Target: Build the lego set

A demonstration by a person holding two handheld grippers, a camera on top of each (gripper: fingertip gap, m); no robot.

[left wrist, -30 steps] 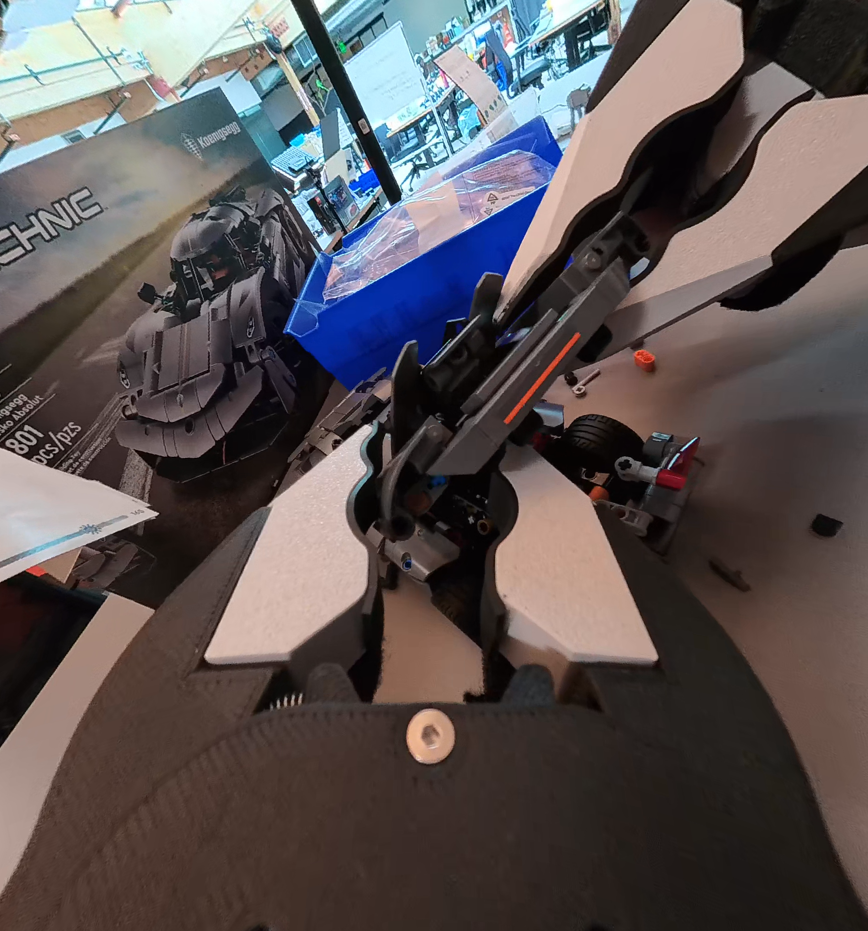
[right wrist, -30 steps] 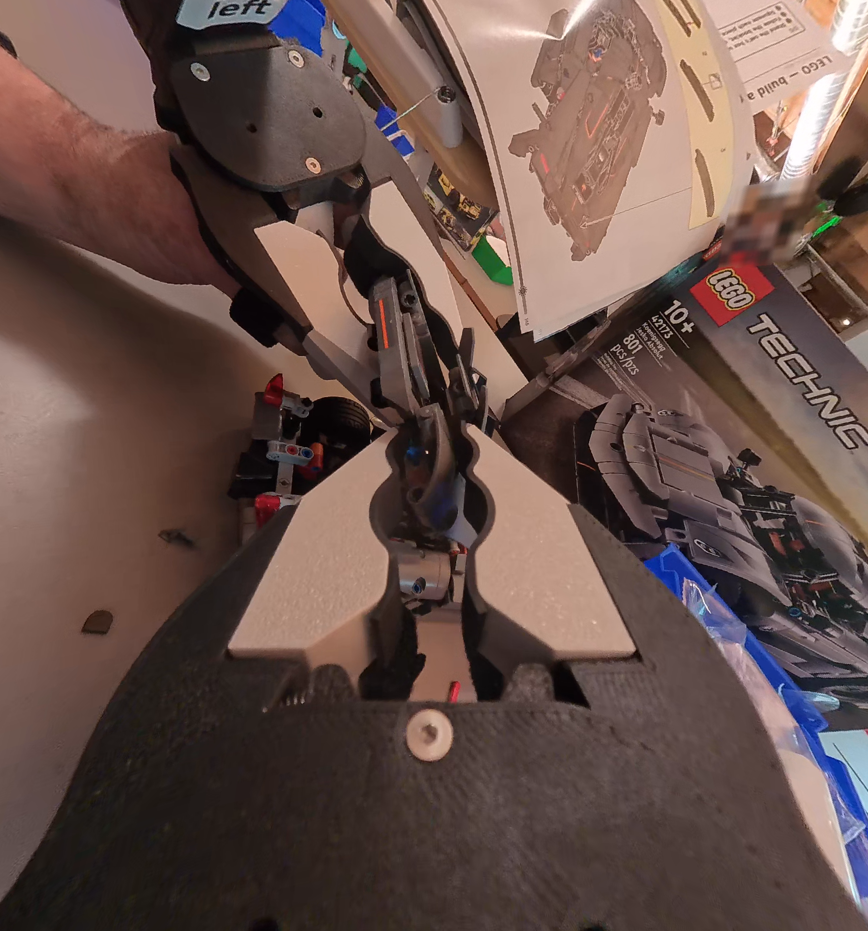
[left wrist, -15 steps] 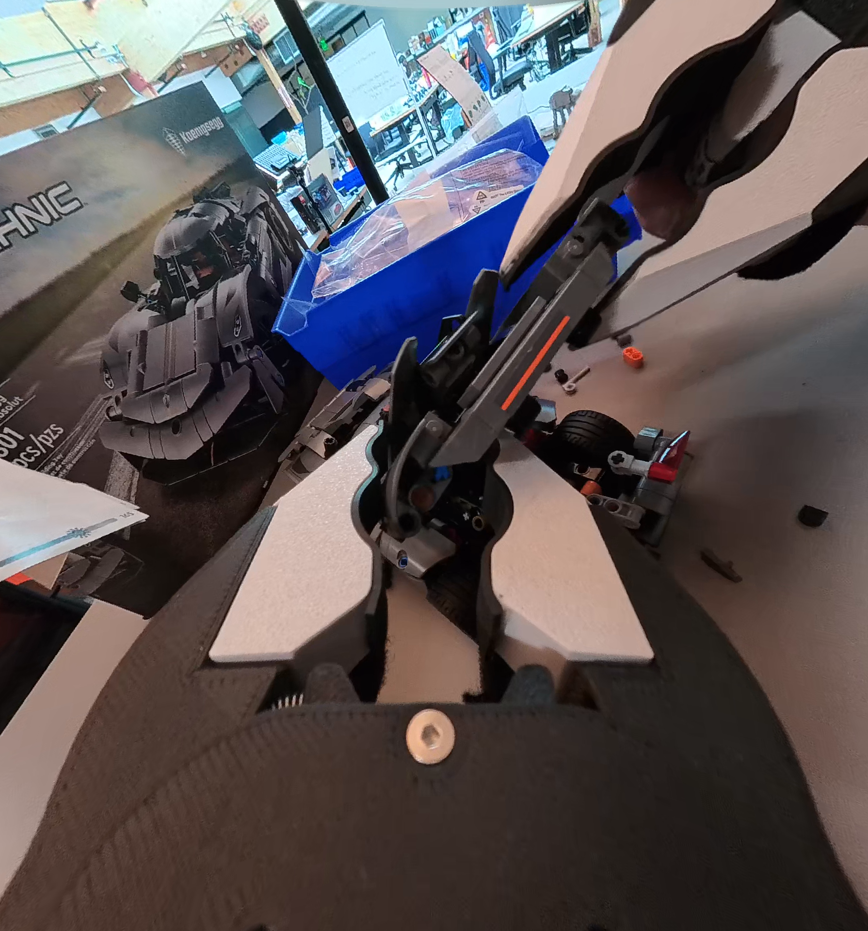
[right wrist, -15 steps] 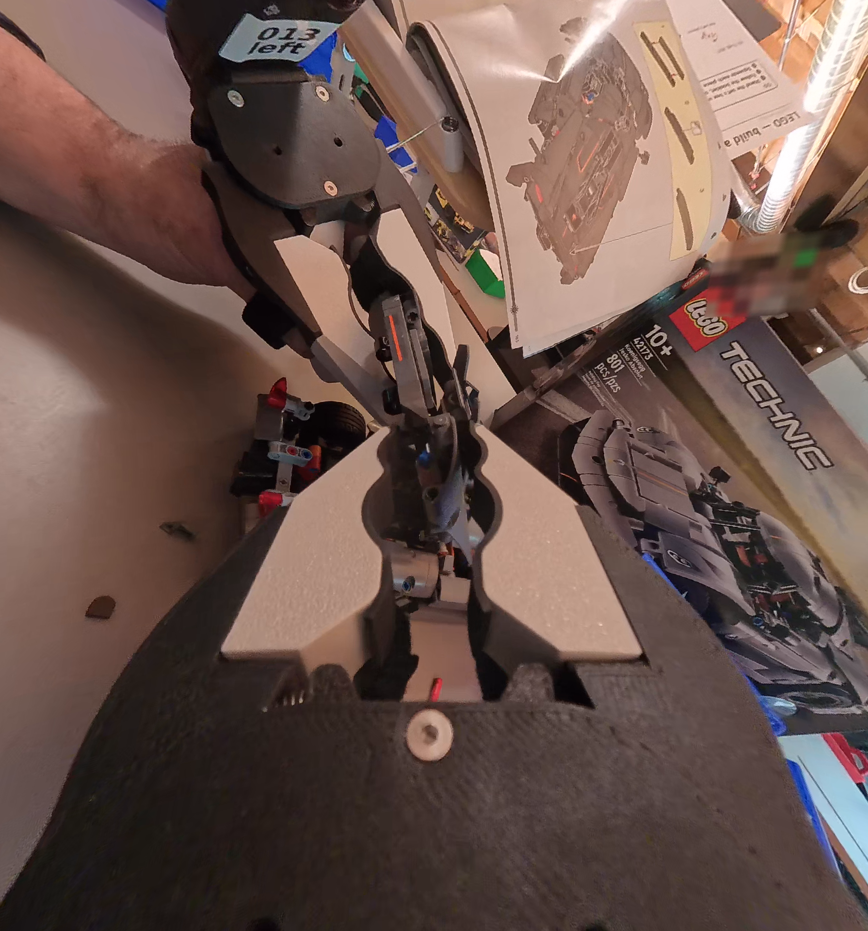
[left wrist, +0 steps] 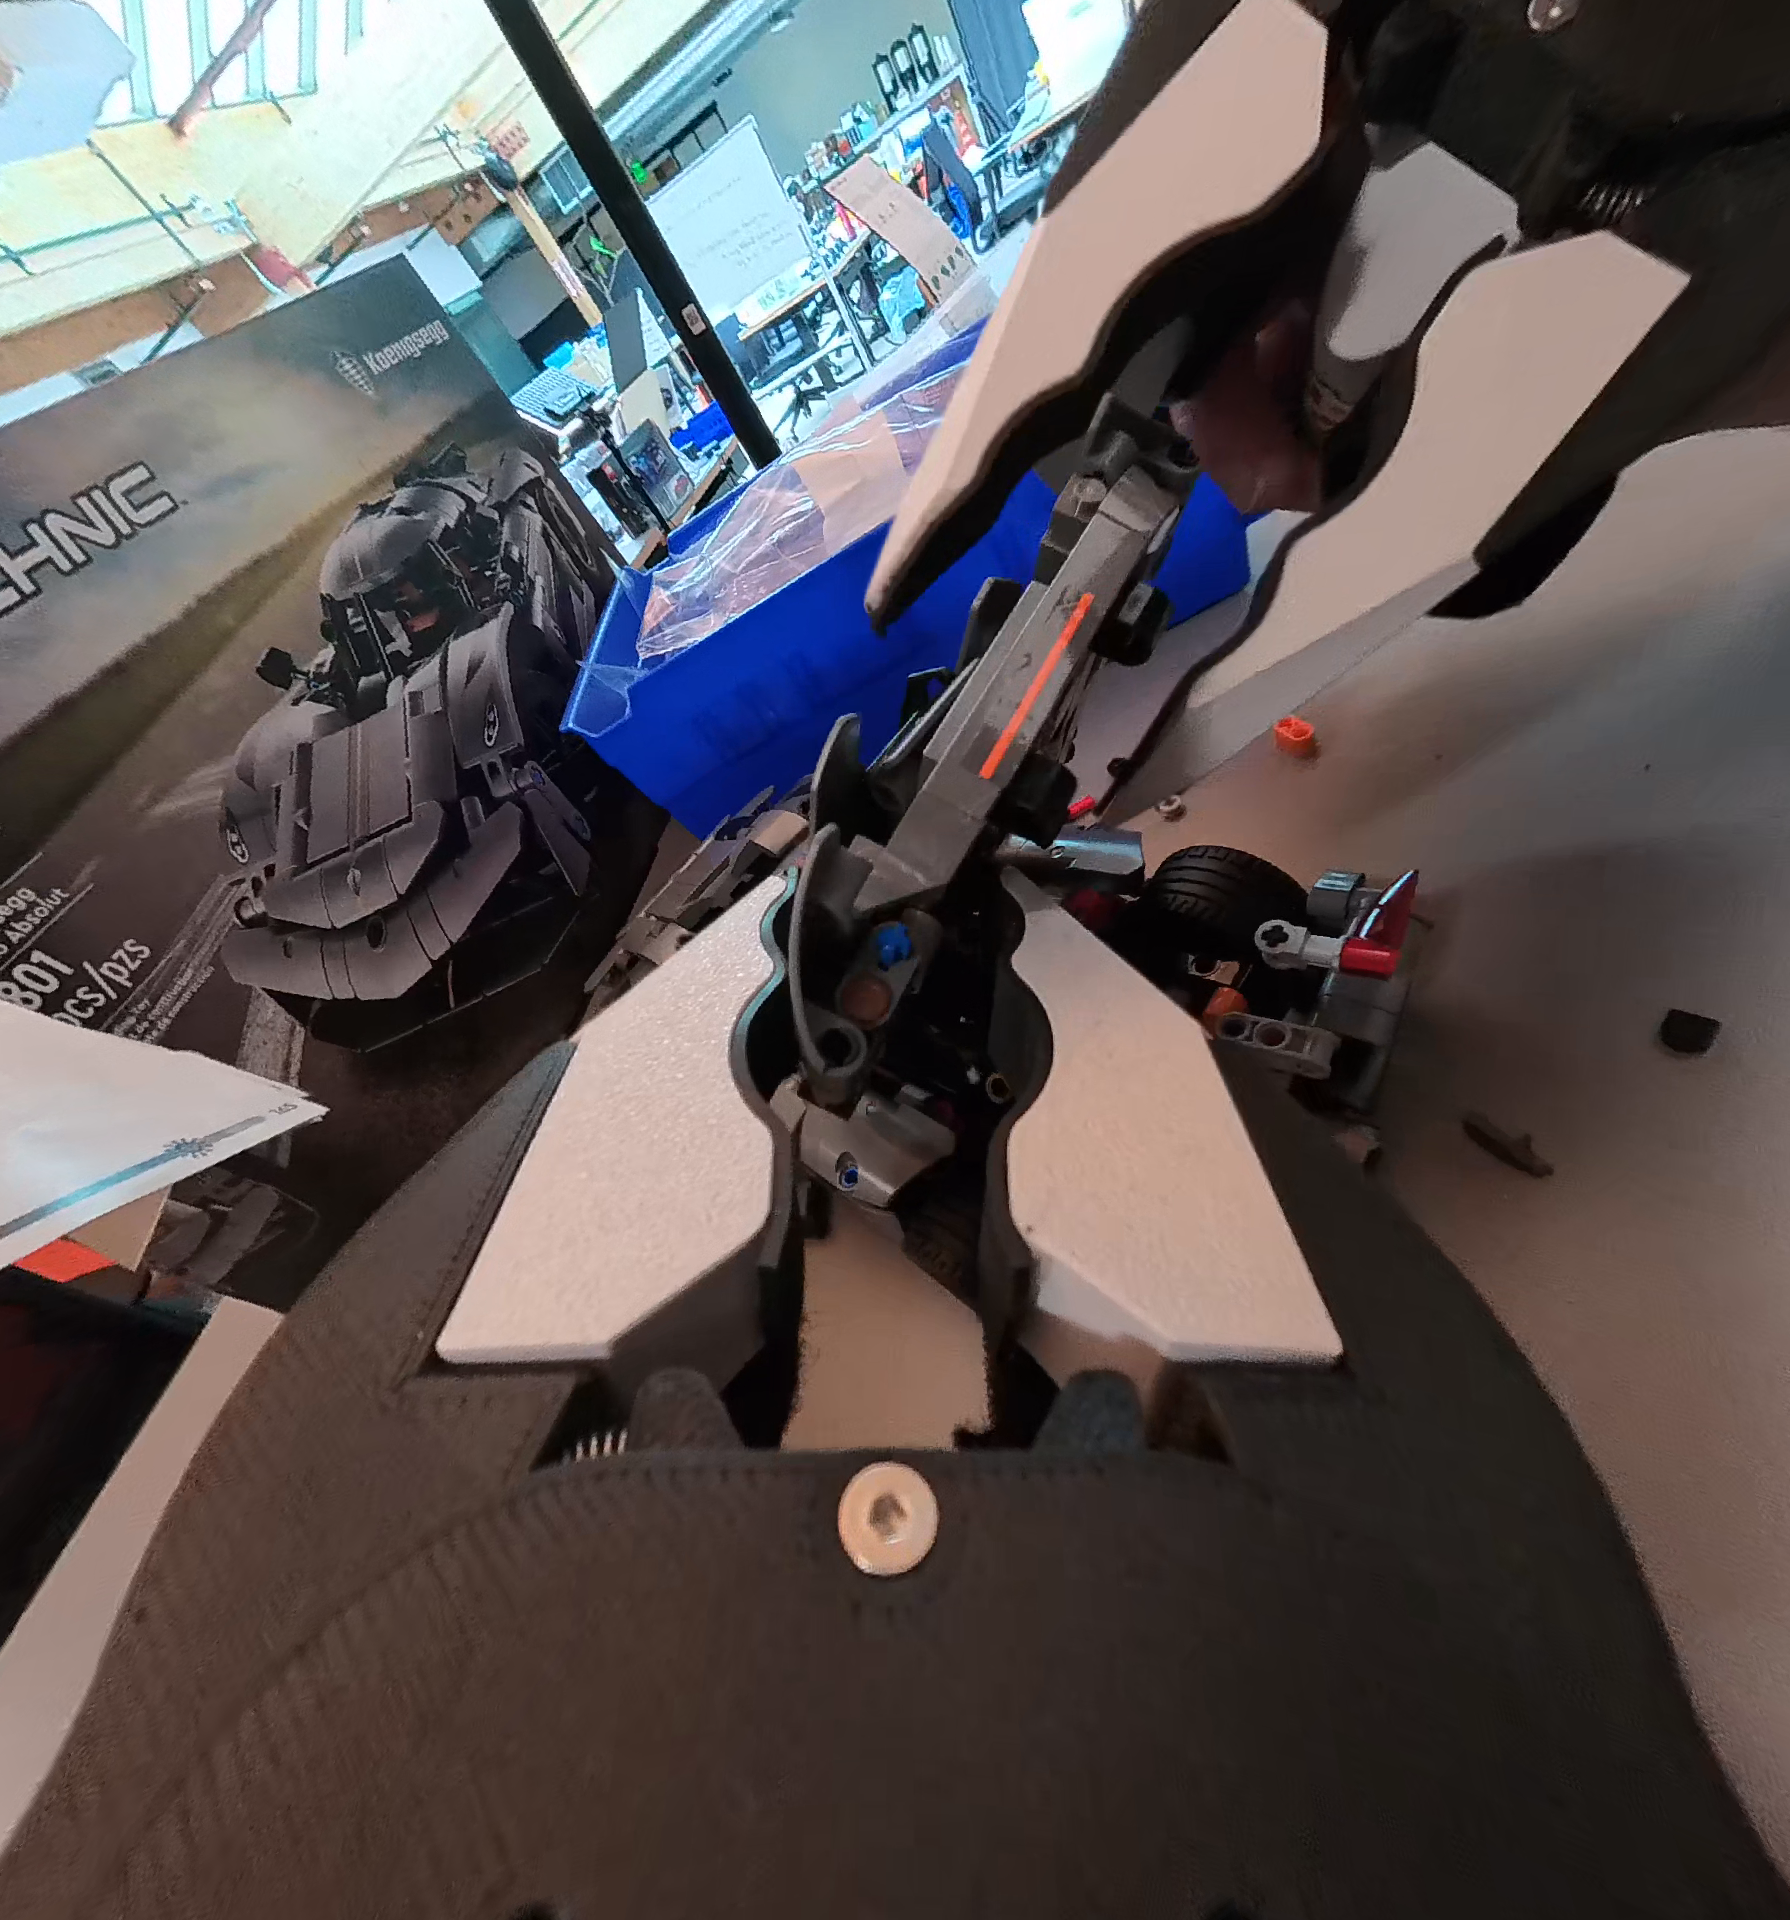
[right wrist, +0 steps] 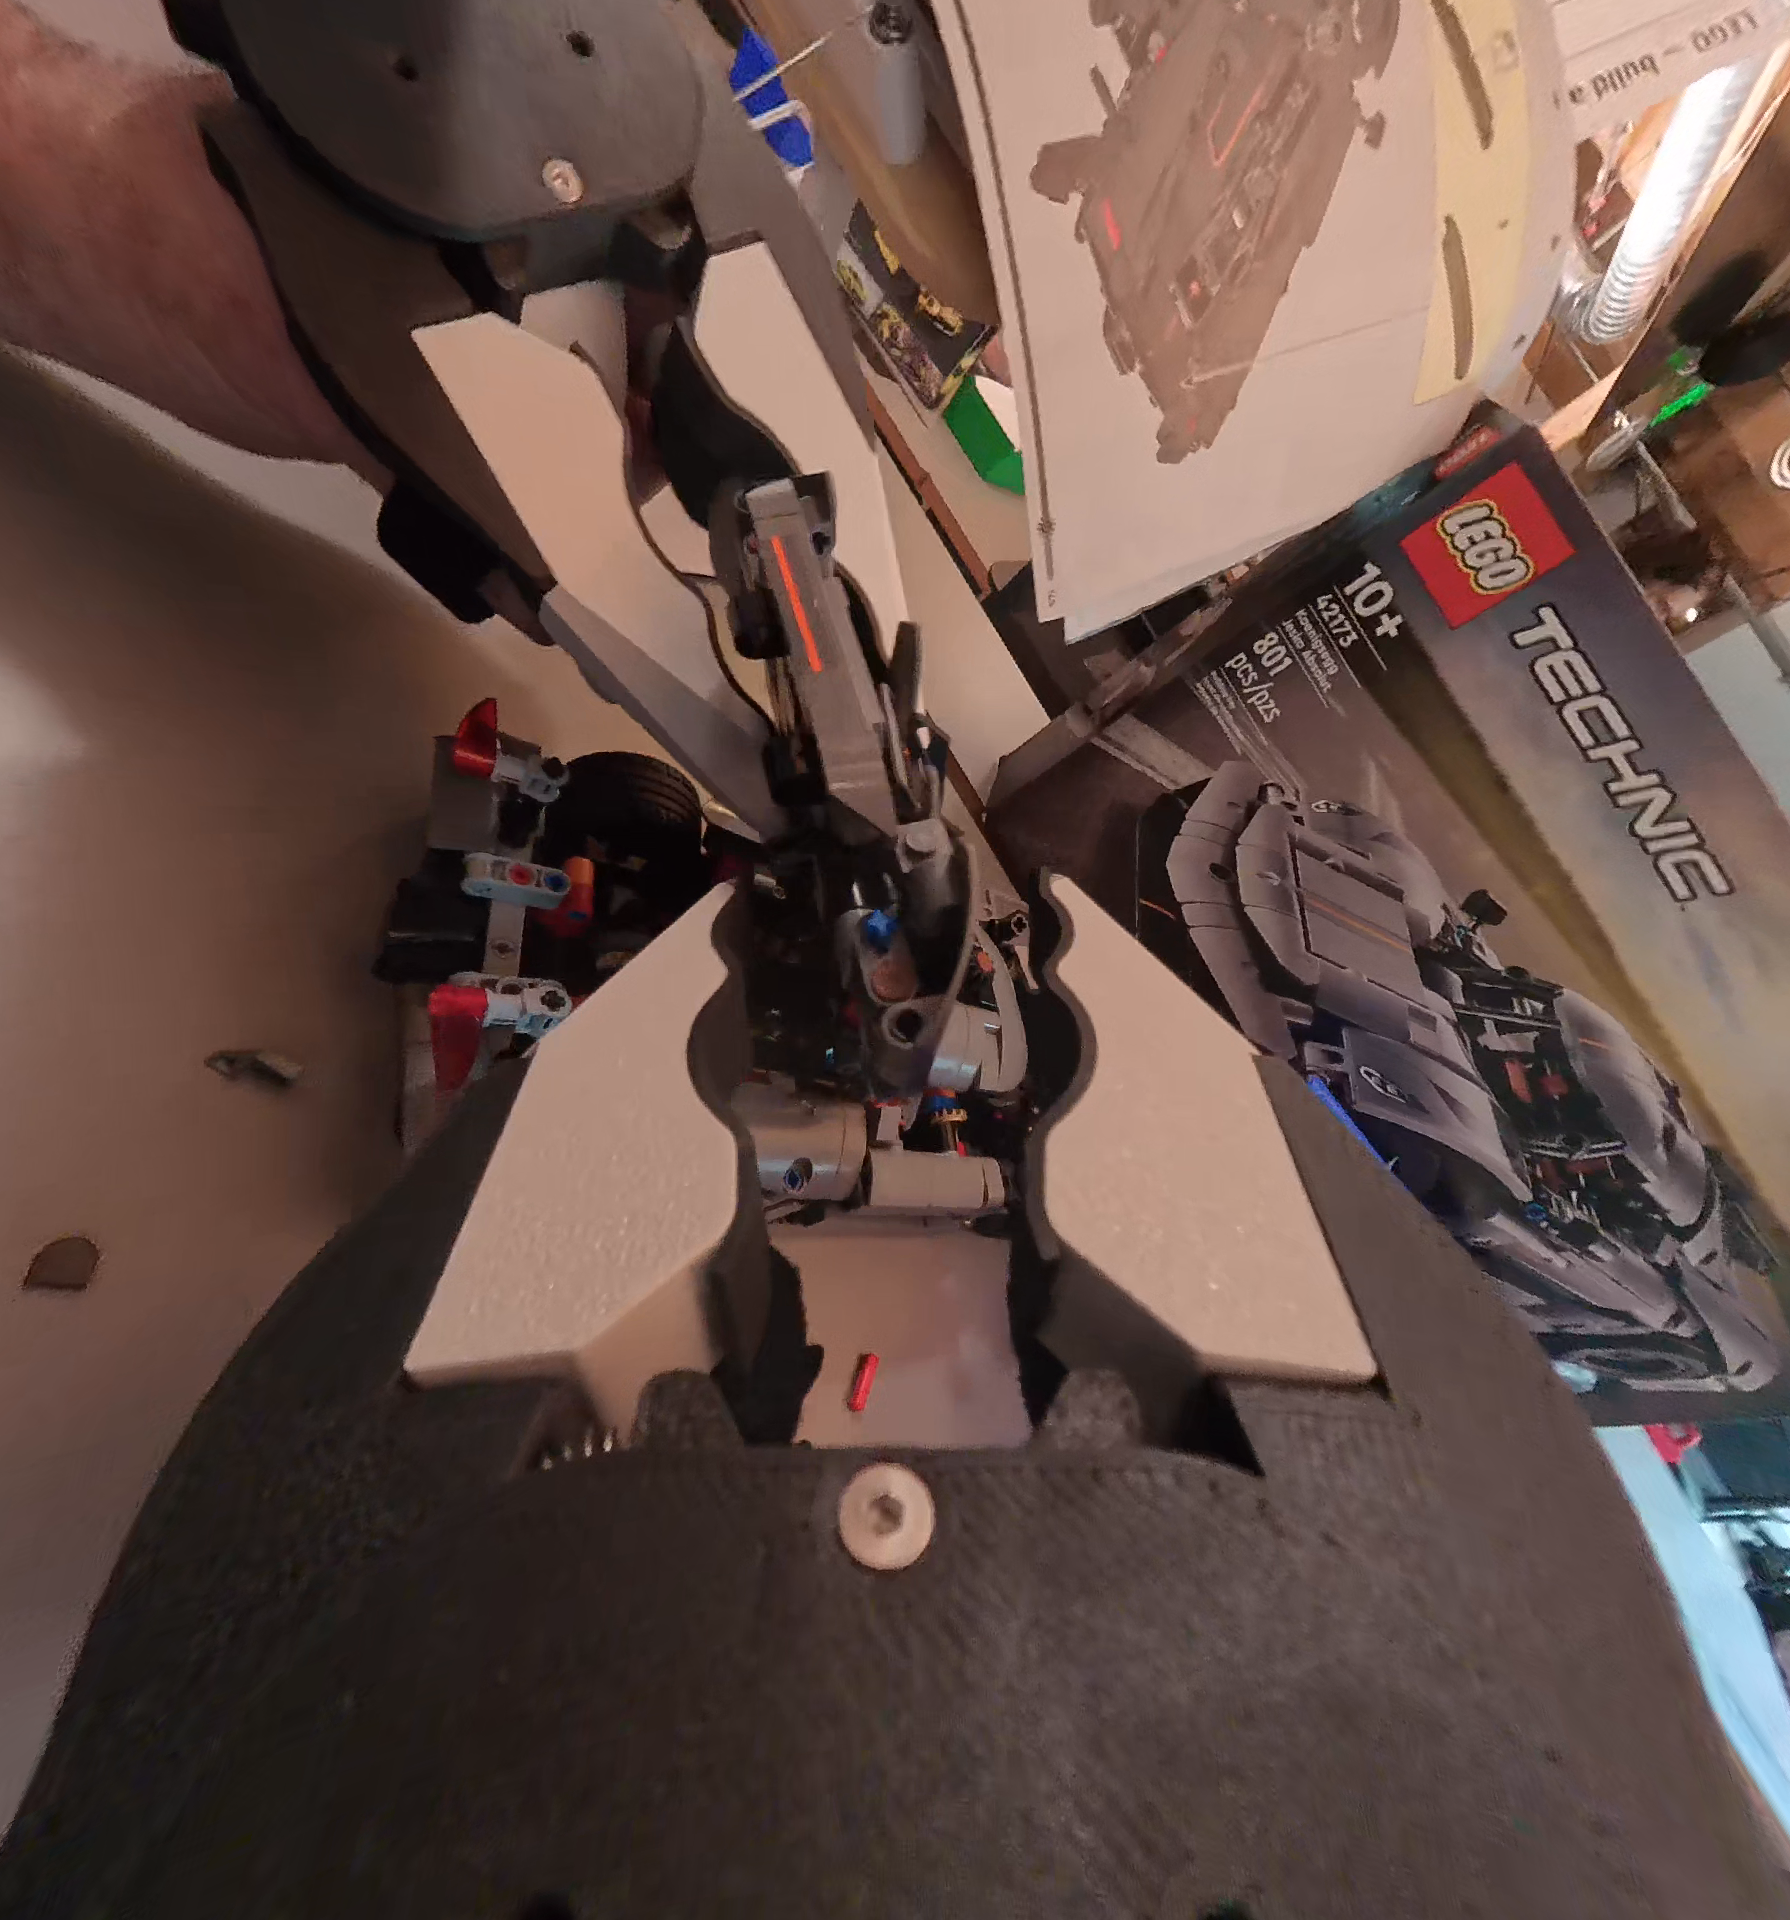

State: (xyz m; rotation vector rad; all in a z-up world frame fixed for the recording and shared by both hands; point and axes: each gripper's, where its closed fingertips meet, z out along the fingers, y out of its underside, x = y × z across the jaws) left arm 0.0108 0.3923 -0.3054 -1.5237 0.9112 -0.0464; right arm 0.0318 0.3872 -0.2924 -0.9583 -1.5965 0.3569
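LEFT: left gripper (left wrist: 896, 1023) is clenching the lower end of the grey lego assembly (left wrist: 1016, 717) above the table (left wrist: 1649, 831) | RIGHT: right gripper (right wrist: 886, 997) is spreading apart, releasing it | HANDLING: judged light, rigid, joints liable to separate; is best gripped at solid beams, not at the orange-striped panel.

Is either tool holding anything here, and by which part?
The left tool appears clamped on the car at the base of its raised striped panel. The right tool is open around the panel's top, holding nothing.
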